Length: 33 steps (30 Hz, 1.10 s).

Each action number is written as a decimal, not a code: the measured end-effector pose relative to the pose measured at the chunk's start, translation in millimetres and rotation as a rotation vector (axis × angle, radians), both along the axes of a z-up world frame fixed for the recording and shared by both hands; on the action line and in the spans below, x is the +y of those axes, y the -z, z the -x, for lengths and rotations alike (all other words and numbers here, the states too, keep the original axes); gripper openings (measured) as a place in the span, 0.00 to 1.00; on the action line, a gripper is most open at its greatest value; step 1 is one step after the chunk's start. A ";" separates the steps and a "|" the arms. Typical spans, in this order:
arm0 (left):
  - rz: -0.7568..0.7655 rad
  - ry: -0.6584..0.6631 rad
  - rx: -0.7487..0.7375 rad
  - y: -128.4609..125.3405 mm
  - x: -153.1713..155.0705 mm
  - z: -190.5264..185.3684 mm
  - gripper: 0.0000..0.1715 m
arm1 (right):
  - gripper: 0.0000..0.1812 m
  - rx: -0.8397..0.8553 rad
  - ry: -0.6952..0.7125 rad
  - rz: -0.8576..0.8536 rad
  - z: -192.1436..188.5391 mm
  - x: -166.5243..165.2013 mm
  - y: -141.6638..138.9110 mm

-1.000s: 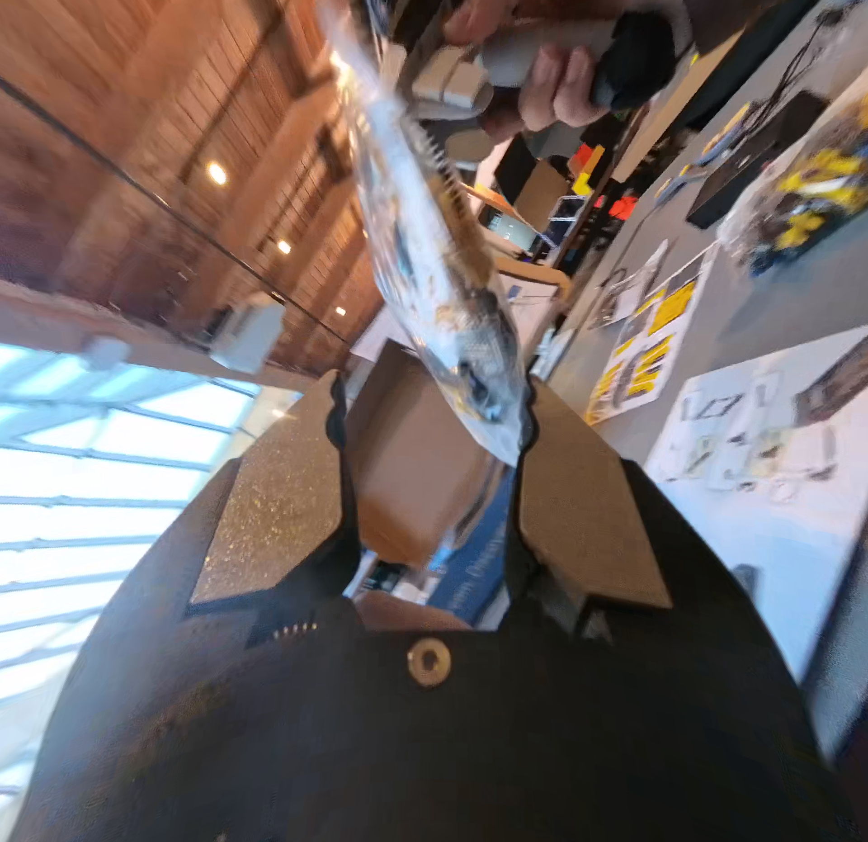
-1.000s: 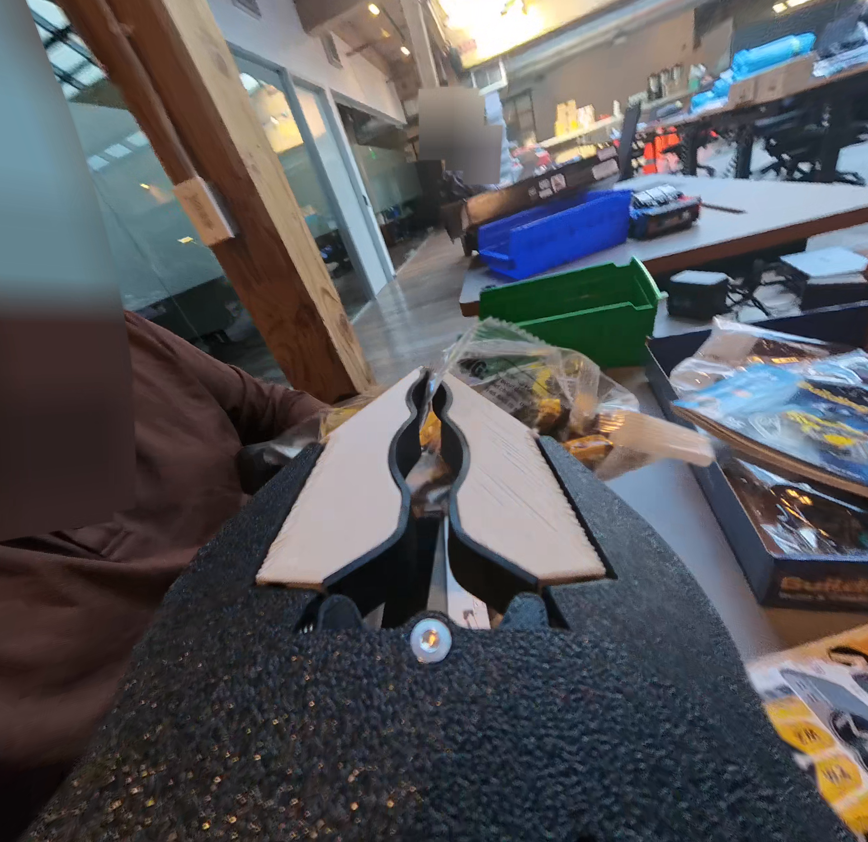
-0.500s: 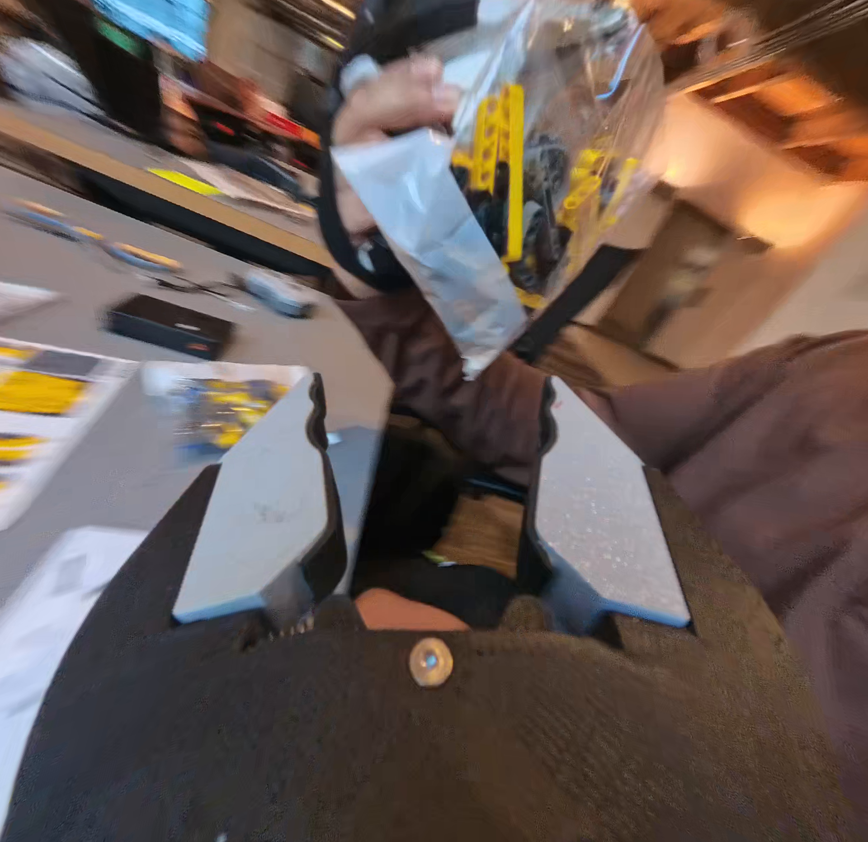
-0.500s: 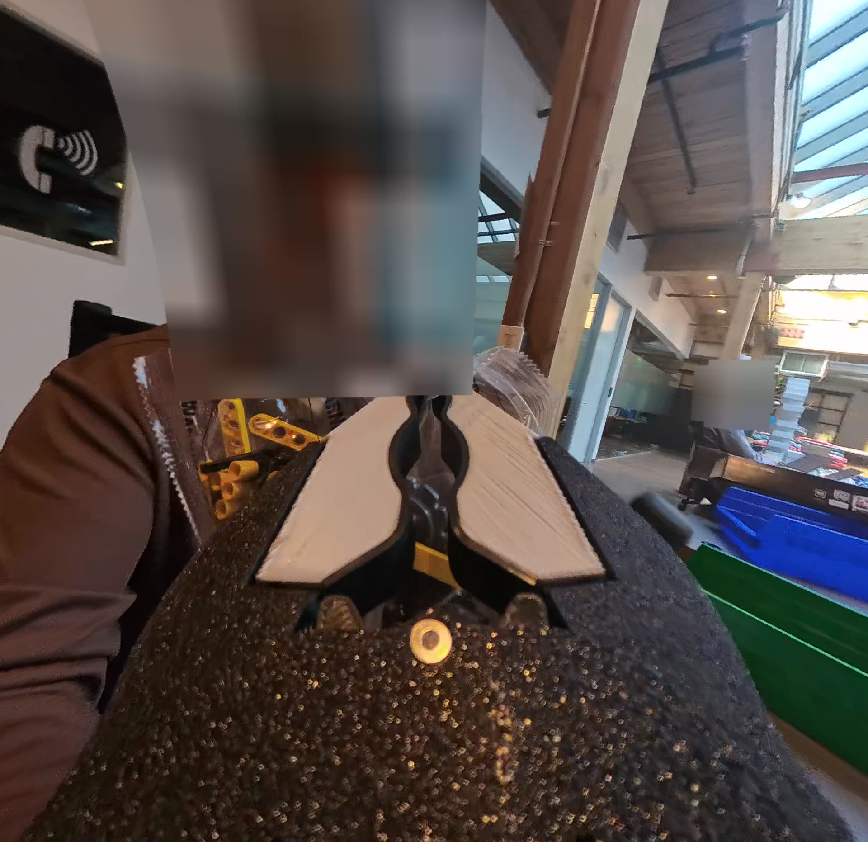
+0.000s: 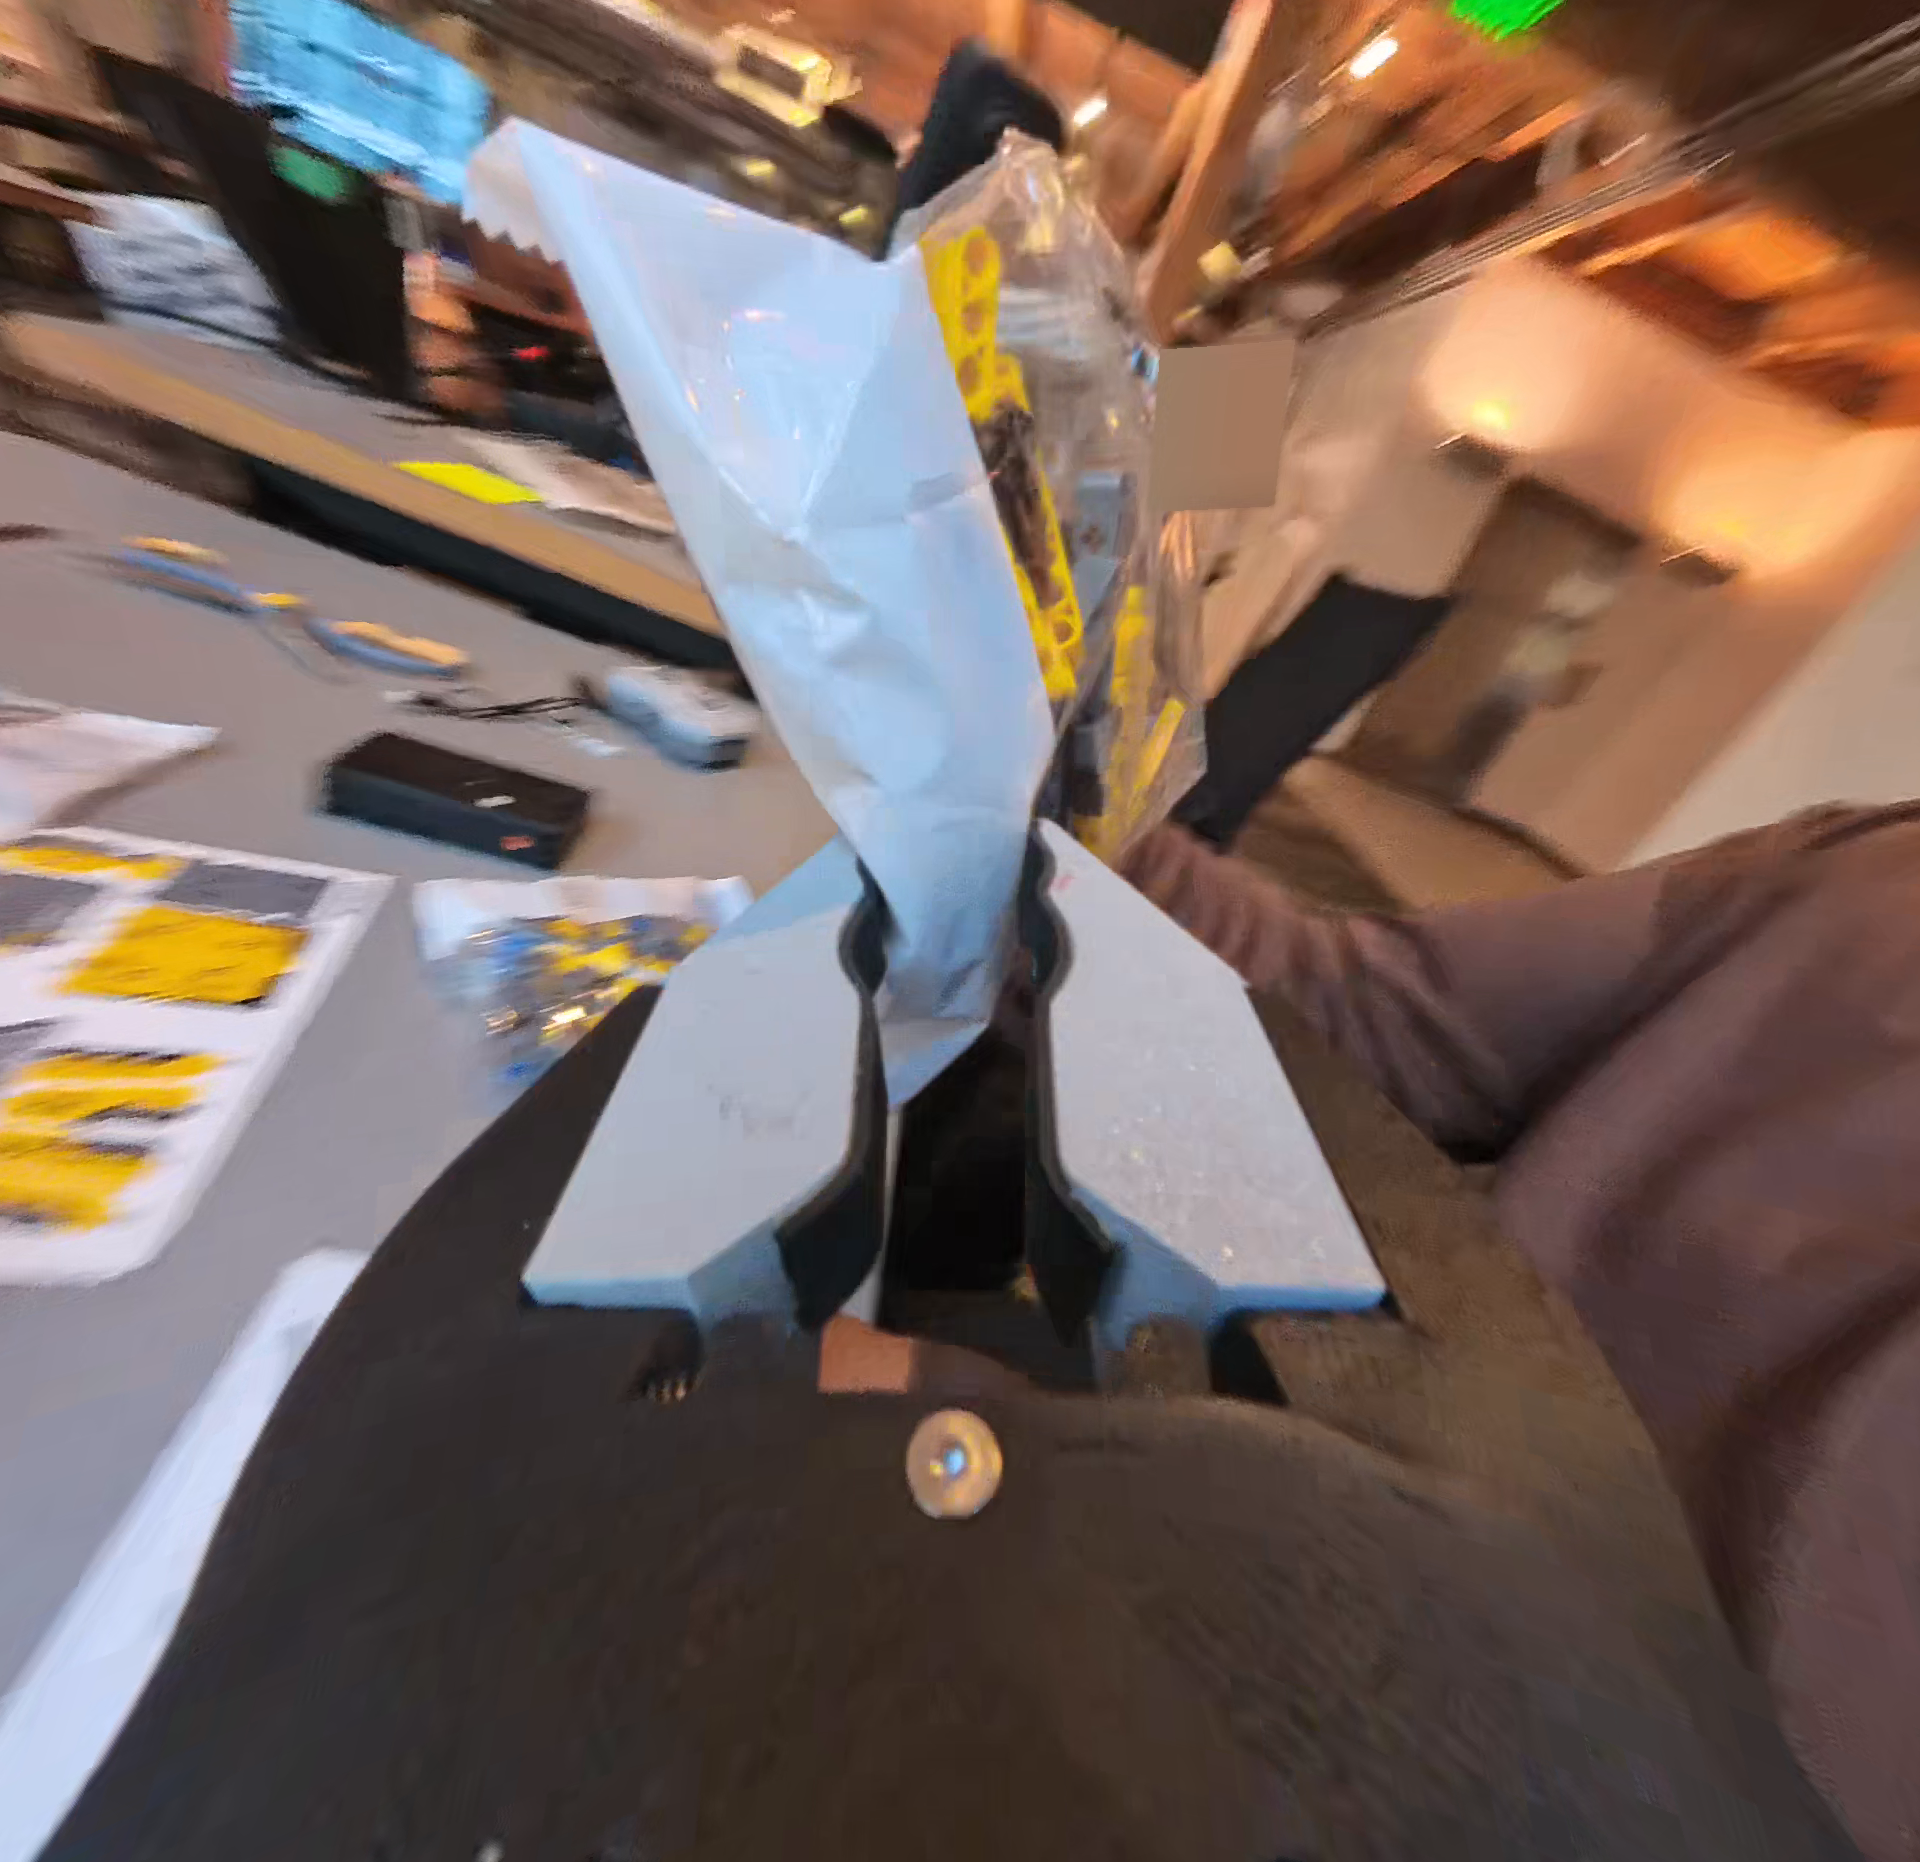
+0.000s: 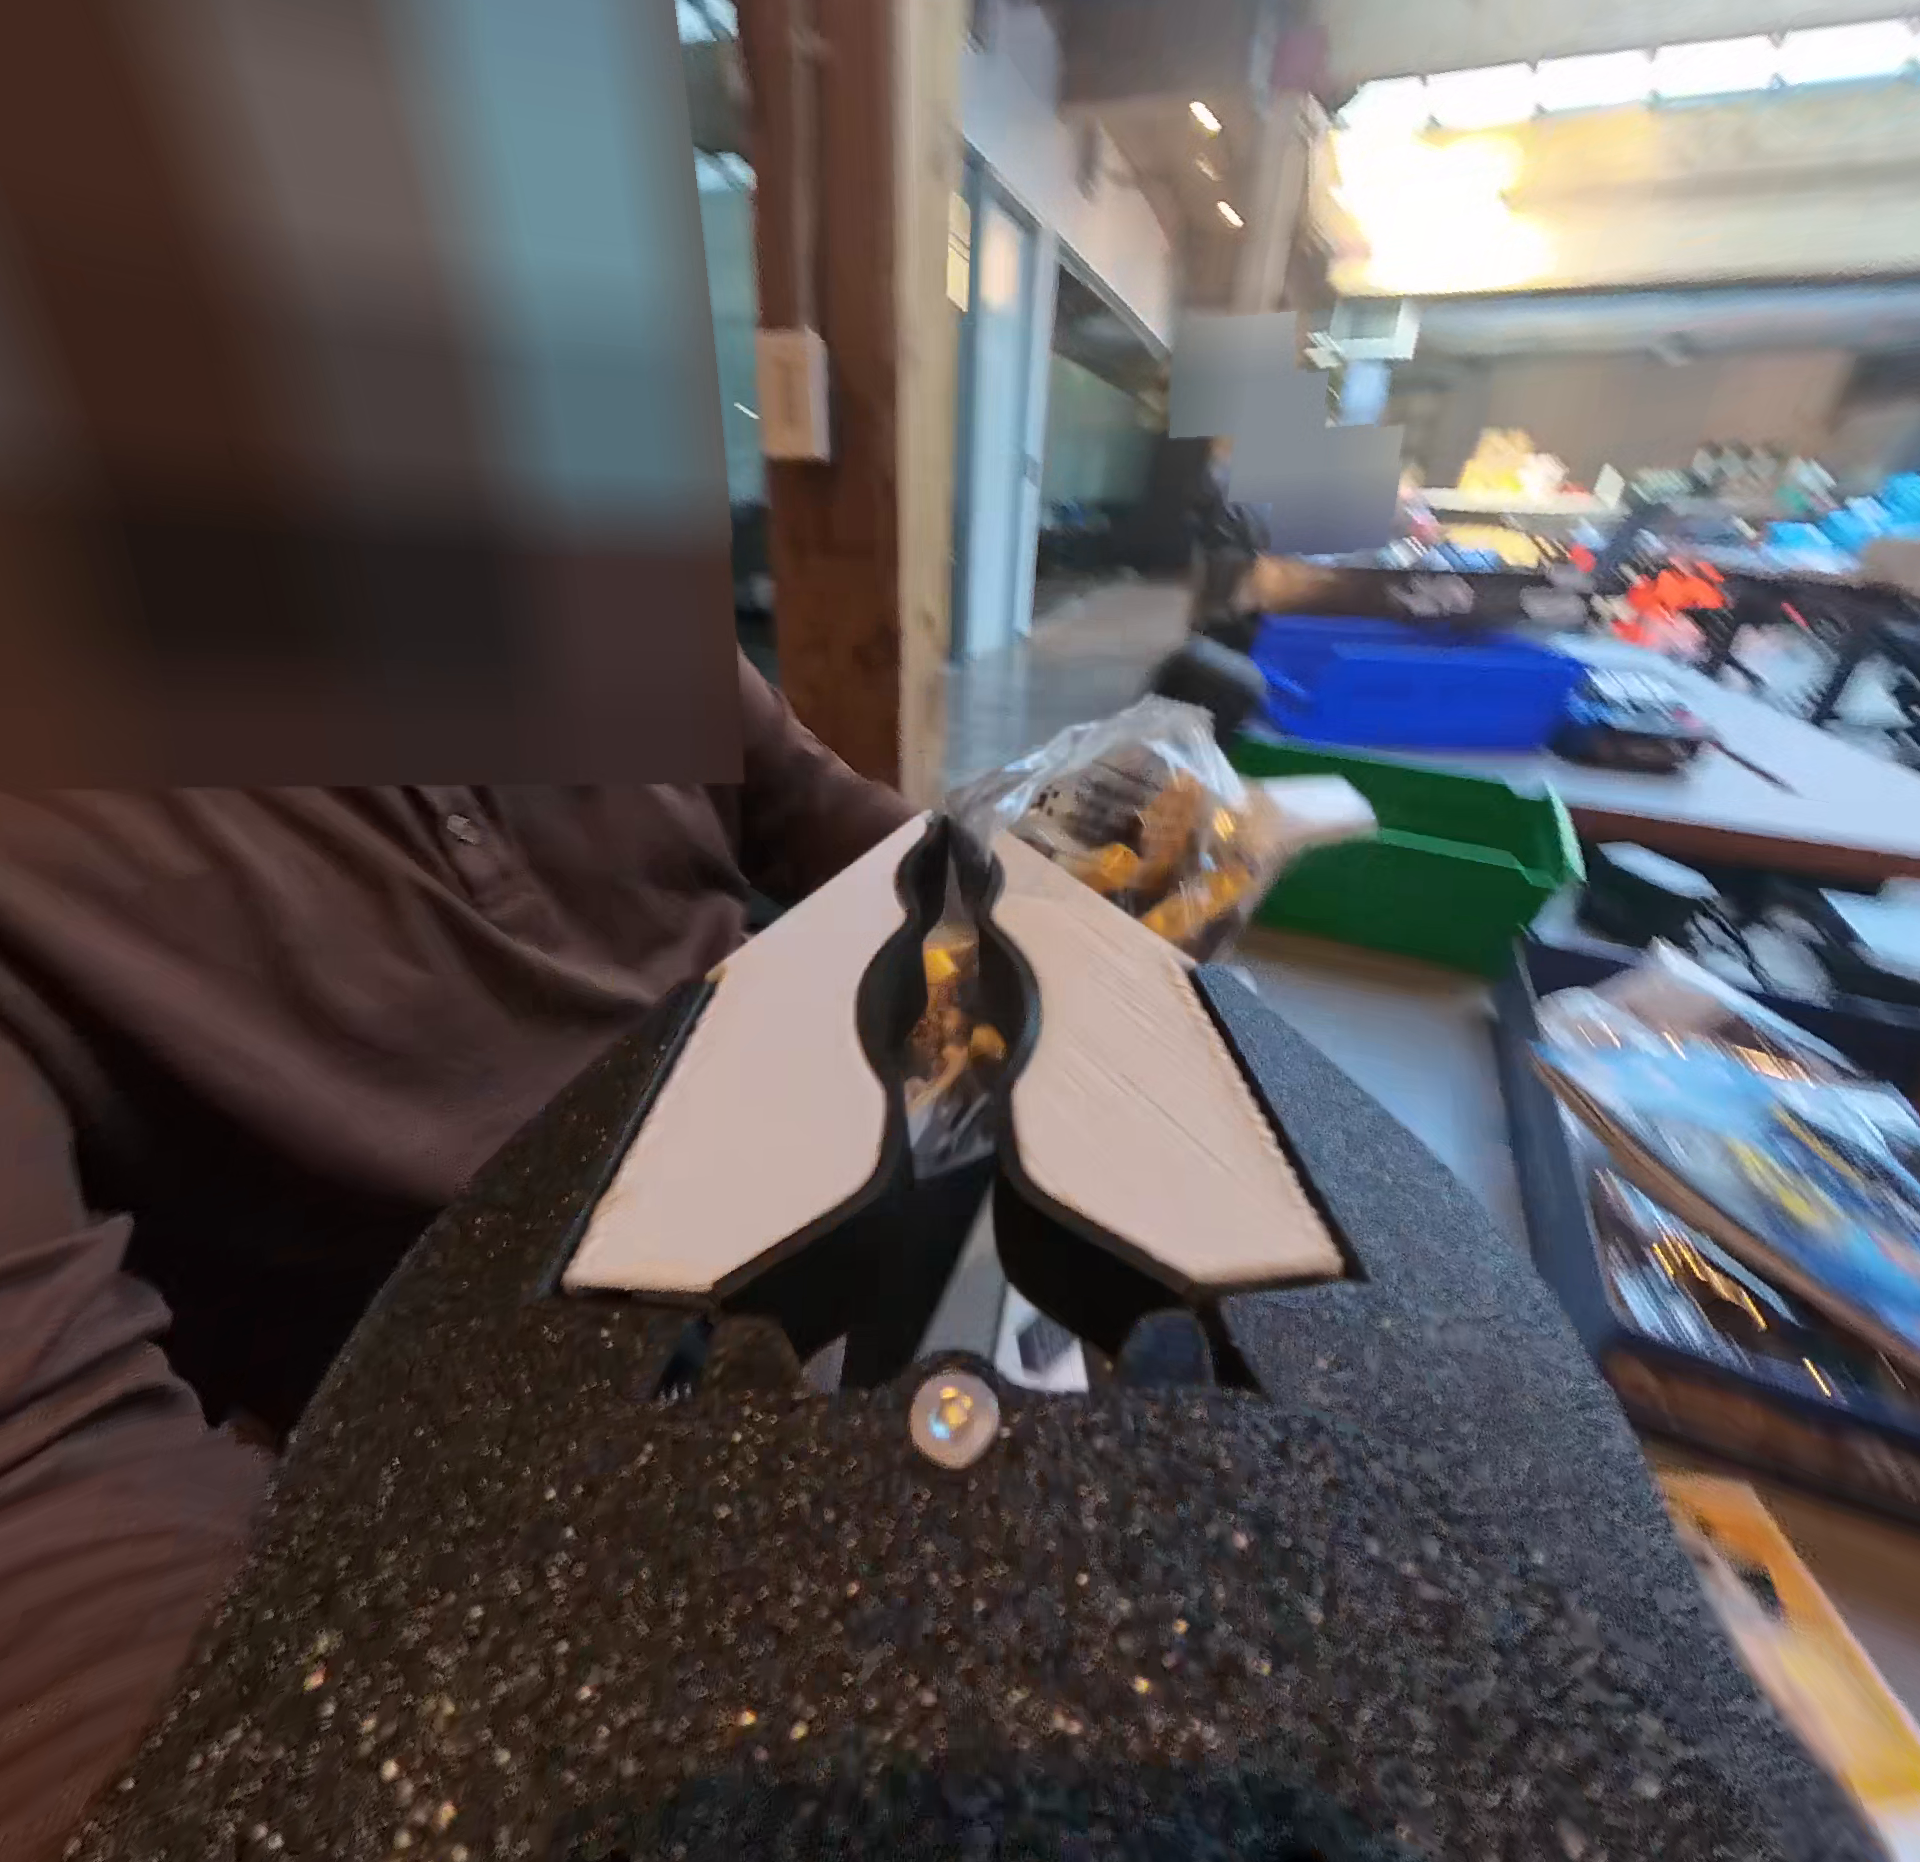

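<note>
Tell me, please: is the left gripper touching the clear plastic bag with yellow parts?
Touching. The left wrist view shows the left gripper with its jaws closed on the lower end of the plastic bag, which stands up from between them.

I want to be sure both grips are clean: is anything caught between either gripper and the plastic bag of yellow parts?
Nothing visible is. The left gripper pinches the bag directly, and the right gripper does too.

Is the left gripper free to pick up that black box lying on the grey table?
Probably not as things stand: the left gripper is shut on the plastic bag of yellow parts, held in the air. The black box lies uncovered on the table.
</note>
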<state>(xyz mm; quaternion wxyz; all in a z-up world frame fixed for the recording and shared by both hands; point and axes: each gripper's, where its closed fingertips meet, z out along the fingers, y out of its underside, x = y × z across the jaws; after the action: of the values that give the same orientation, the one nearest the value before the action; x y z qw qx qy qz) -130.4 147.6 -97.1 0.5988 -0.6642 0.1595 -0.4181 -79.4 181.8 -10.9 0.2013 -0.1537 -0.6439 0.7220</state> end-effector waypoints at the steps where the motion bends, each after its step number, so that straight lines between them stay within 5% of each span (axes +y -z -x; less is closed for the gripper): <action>1: 0.007 -0.060 0.067 2.1 -0.1 10.5 0.12 | 0.00 -0.043 0.060 -0.024 6.1 8.1 7.9; 7: -0.006 -0.306 0.354 7.9 -1.1 56.2 0.12 | 0.00 -0.224 0.302 -0.062 45.4 39.0 35.6; 18: 0.064 -0.354 0.332 16.4 -6.4 74.5 0.12 | 0.00 -0.322 0.383 -0.066 70.9 41.2 47.4; 21: 0.038 -0.352 0.341 20.4 -7.6 71.9 0.12 | 0.00 -0.320 0.352 -0.098 65.2 35.9 50.2; 28: -0.364 -0.518 0.783 45.9 -37.7 45.9 0.13 | 0.00 -0.387 0.072 -0.310 20.0 -8.5 86.5; 33: -0.345 -0.574 0.786 51.4 -46.9 56.6 0.13 | 0.00 -0.396 0.096 -0.342 33.4 -15.9 88.8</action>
<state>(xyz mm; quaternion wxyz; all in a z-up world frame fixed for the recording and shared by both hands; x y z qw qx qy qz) -187.1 100.7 -148.4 0.6851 -0.6798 0.2504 0.0763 -112.8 165.9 -99.7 0.1283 -0.2862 -0.7753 0.5482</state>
